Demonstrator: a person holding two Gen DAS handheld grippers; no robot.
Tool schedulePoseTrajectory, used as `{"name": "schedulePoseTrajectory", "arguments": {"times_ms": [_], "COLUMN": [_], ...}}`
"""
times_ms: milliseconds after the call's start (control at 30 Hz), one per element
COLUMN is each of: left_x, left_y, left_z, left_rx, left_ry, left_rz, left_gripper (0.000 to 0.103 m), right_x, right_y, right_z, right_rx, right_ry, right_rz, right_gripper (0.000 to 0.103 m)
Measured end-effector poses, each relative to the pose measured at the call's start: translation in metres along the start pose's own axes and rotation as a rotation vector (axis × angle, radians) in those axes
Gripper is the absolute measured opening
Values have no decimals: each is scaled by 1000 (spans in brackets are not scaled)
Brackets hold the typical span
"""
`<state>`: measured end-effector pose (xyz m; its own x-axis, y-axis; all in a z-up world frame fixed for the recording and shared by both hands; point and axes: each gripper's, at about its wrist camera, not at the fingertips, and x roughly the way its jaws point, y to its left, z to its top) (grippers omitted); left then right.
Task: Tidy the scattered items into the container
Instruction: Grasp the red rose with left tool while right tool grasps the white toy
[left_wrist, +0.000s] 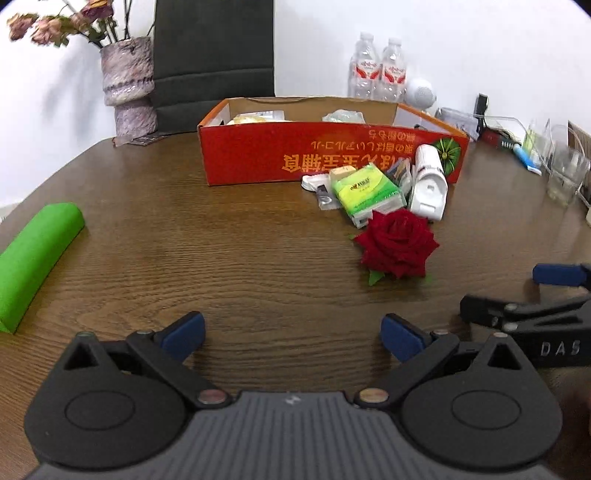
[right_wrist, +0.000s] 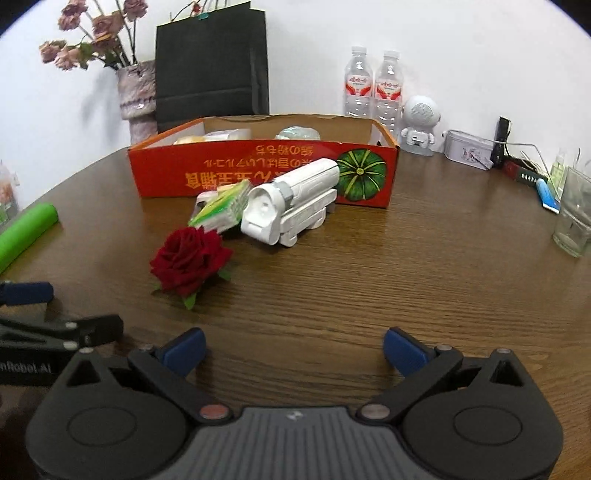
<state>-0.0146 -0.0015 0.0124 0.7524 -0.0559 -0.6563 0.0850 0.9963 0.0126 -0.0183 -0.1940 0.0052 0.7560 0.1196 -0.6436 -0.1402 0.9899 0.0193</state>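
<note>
Behind the red box (right_wrist: 258, 173) wall, pale packets are half hidden, perhaps food. Just before it lie a tissue pack (left_wrist: 364, 188), white device (right_wrist: 291, 206) and rose (right_wrist: 190, 260). Left gripper (left_wrist: 291, 338) and right gripper (right_wrist: 293, 349) hover spread, empty, over bare table (right_wrist: 406, 277).

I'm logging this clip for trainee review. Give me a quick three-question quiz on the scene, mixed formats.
1. True or false: the red rose already lies inside the red box.
2. Which item lies closest to the right gripper? A) white toy train B) red rose C) green tissue pack
3. Fill in: the left gripper has its jaws ____ with nothing between them.

Key: 1 false, it lies on the table; 2 B; 3 open.
</note>
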Motion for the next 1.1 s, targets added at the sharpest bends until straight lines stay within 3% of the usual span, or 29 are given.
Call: {"name": "schedulePoseTrajectory", "arguments": {"times_ms": [200, 267, 333, 367, 467, 533, 600, 667, 733, 867, 967, 1067, 1100], "left_x": [-1, -1, 4, 10, 32, 41, 43, 46, 45, 42, 38, 33, 32], "left_y": [-2, -6, -16, -25, -43, -42, -37, -31, -26, -12, 1, 13, 16], "left_z": [2, 8, 20, 27, 46, 54, 56, 55, 52, 49, 49, 49, 49], "left_rx": [8, 9, 36, 64, 101, 55, 34, 20, 12, -29, -71, -125, -140], "left_ry": [-3, -20, -30, -28, 2, 7, 13, 23, 3, -33, -54, -79, -82], "left_rz": [-24, -136, -252, -273, -217, -243, -294, -293, -268, -242, -254, -257, -256], "left_gripper": [103, 103, 103, 103, 103, 102, 91, 69, 67, 63, 58, 55, 55], "right_x": [-1, -11, -34, -41, -49, -43, -32, -21, -4, 39, 59, 51, 42], "right_y": [-2, -14, -34, -41, -53, -55, -56, -54, -46, -30, -21, -20, -19], "right_z": [2, 9, 22, 28, 44, 46, 48, 54, 65, 91, 99, 94, 90], "right_rx": [-4, 56, 140, 160, 171, 167, 186, 185, 166, 180, 173, 162, 134], "right_ry": [7, 8, -103, -137, -188, -177, -165, -148, -132, -86, -51, -51, -48], "right_rz": [2, -19, 38, 52, 22, 5, 19, 47, 71, 49, 64, 86, 63], "right_gripper": [102, 93, 94, 94, 96, 96, 95, 94, 93, 81, 60, 40, 29]}}
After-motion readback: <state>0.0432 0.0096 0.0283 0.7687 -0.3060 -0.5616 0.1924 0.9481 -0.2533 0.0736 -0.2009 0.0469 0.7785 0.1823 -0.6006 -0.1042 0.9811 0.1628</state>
